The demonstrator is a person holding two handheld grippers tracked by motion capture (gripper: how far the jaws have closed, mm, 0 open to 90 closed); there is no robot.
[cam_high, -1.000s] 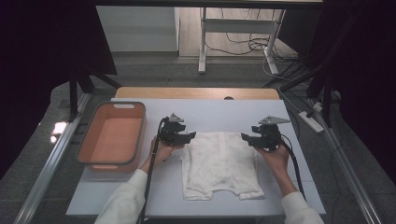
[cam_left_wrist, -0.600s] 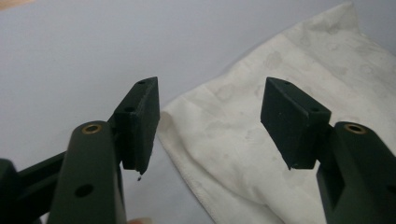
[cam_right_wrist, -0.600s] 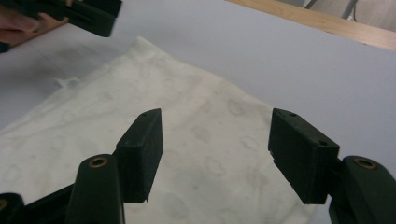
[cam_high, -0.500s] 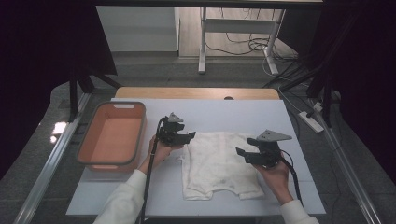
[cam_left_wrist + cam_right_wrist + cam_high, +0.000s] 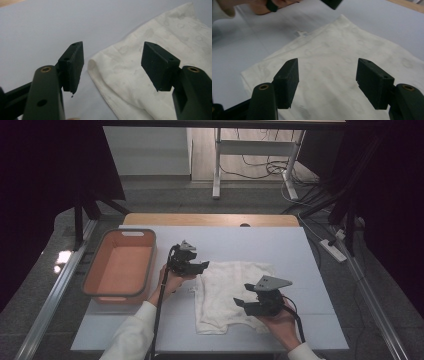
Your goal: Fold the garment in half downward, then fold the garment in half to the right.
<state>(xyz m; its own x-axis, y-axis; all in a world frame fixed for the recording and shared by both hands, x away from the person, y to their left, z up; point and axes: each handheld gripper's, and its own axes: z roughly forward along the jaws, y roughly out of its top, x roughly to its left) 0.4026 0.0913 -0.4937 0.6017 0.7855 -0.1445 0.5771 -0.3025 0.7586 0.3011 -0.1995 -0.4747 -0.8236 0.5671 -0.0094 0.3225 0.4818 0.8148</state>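
From the high view I have a white garment point(image 5: 230, 295) lying flat on the pale table point(image 5: 280, 245), roughly in the middle and a little toward the near edge; its cloth is creased, with a notch cut into the near hem; to its left, apart from it, sits an orange tub point(image 5: 120, 270) close to the table's left edge. My left gripper point(image 5: 192, 265) is held at the garment's far left corner, its tips just over the cloth edge; in the left gripper view point(image 5: 112, 67) its two black jaws stand wide apart with nothing between them, and below them I see the folded corner of the garment point(image 5: 150, 75) with a stitched hem running toward the lower right; whether the tips touch the cloth I cannot tell. My right gripper point(image 5: 250, 302) is over the near right part of the garment, the hand point(image 5: 280, 325) behind it near the table's front edge; in the right gripper view point(image 5: 327, 82) its jaws are likewise spread wide and empty, hanging above the broad flat of the garment point(image 5: 342, 55); at the top of that view part of the other gripper and the hand holding it come in.
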